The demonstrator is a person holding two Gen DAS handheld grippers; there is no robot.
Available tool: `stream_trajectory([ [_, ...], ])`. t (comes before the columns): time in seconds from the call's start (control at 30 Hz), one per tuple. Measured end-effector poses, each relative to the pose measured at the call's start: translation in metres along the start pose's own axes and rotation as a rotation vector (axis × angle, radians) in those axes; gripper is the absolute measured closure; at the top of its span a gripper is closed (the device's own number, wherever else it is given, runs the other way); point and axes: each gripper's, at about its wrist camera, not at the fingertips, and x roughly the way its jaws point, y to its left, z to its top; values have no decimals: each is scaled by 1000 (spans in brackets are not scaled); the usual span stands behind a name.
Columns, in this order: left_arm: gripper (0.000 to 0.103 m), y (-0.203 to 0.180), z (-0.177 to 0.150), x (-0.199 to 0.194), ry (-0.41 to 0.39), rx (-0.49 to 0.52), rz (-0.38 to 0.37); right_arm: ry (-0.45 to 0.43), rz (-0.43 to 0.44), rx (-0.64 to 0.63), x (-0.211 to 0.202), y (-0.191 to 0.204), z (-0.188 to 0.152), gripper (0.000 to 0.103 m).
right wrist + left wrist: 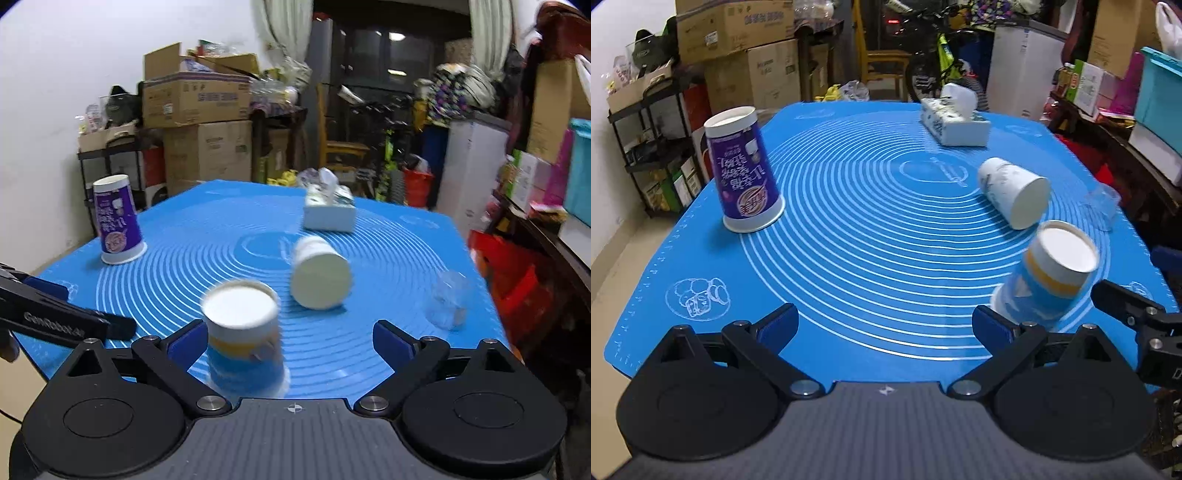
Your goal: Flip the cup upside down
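Both tools (pixel 884 325) (pixel 290 341) released, blue ringed mat (pixel 849 240), stacked cardboard boxes (pixel 207 122) behind

We see the blue cup (pixel 242 332) motion-blurred, its print unreadable; the clear plastic cup (pixel 447 301) is a faint smear at the surface's edge.

The smooth blue silicone-looking mat with white printed rings (pixel 871 236) has a soft sheen. The blue-and-yellow paper cup (pixel 242 332) just ahead of the right gripper's left finger looks matt, like the plain white paper cup (pixel 319 277) farther ahead. The purple printed cup (pixel 744 173) is slightly glossy. The clear plastic cup (pixel 447 299) looks thin and shiny.
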Motion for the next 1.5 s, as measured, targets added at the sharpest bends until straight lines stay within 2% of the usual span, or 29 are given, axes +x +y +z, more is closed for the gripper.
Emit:
stream_trajectory([
  [0.17,4,-13,-8,-9,-8,32,-30,50,-16,34,-19,-17,-10,7],
  [0.47,4,-31,-23,-18,8,77,-58,94,-24,32,-38,-21,-25,7],
  [1.5,4,-53,-32,-23,27,142,-81,146,-42,33,-44,-25,-29,7],
])
